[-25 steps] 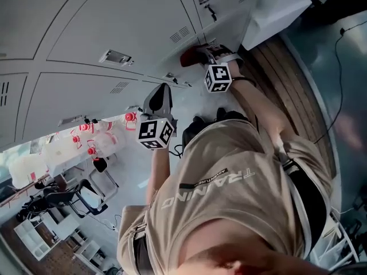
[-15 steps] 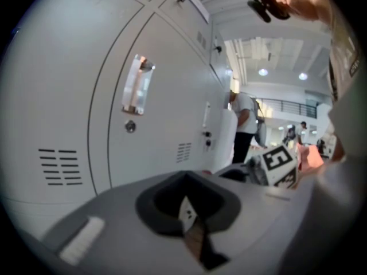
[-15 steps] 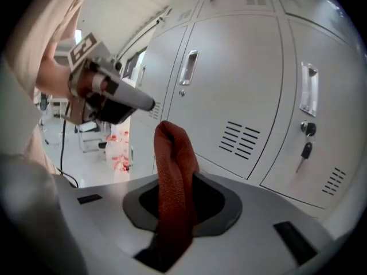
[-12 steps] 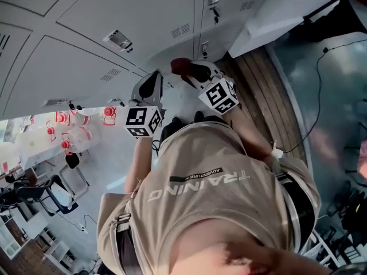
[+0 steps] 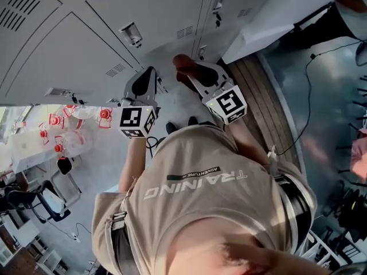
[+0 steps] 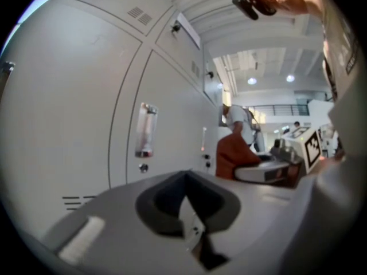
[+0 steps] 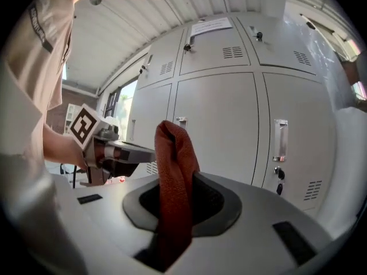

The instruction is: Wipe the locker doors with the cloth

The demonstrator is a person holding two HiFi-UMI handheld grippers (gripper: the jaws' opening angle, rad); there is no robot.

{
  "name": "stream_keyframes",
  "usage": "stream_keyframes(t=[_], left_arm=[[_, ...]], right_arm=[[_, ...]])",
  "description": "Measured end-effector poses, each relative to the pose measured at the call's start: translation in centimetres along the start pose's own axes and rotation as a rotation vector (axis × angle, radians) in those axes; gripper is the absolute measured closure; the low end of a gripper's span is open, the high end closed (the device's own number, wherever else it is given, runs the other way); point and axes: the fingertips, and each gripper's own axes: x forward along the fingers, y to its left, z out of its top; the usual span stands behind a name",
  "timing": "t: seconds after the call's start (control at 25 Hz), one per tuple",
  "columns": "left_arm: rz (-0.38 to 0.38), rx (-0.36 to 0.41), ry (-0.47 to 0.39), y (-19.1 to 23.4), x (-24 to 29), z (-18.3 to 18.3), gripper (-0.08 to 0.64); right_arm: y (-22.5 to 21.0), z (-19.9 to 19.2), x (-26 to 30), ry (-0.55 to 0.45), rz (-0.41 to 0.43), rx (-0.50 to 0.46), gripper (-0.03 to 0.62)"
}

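Note:
Grey locker doors [image 5: 114,27] fill the top of the head view, each with a handle [image 5: 132,34] and vent slots. My right gripper [image 5: 186,67] is shut on a rust-red cloth [image 5: 182,63] and holds it close to a lower locker door. In the right gripper view the cloth [image 7: 174,171] stands up out of the right gripper [image 7: 178,182], with locker doors [image 7: 229,125] behind. My left gripper [image 5: 147,80] is shut with nothing in it, just left of the cloth. The left gripper [image 6: 184,182] faces a locker door [image 6: 74,107], with the cloth [image 6: 232,153] to its right.
A white table with red-capped bottles [image 5: 69,128] and black chairs [image 5: 34,202] lie at the left. A wooden floor strip [image 5: 269,107], a black cable [image 5: 307,90] and a white panel [image 5: 275,13] are at the right. The person's beige shirt [image 5: 200,205] fills the bottom.
The head view has swung, and the lockers now sit higher and larger. The right gripper's cube has moved right and down in view. The cloth stays by the lower lockers, held.

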Motion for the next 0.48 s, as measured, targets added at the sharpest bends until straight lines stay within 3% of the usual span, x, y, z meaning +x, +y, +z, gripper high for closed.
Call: stream_keyframes(t=[0.24,0.48], left_arm=[[0.019,-0.043,-0.002,0.8,-1.8,-1.5,0.554],[0.038,-0.077,0.015,1.7,-4.0,-3.2,0.554]], right_arm=[[0.3,0.7,-0.5,-0.065,-0.010,0.144,0.527],[1.7,-0.8,0.3,-0.014,0.001,0.125,0.528]])
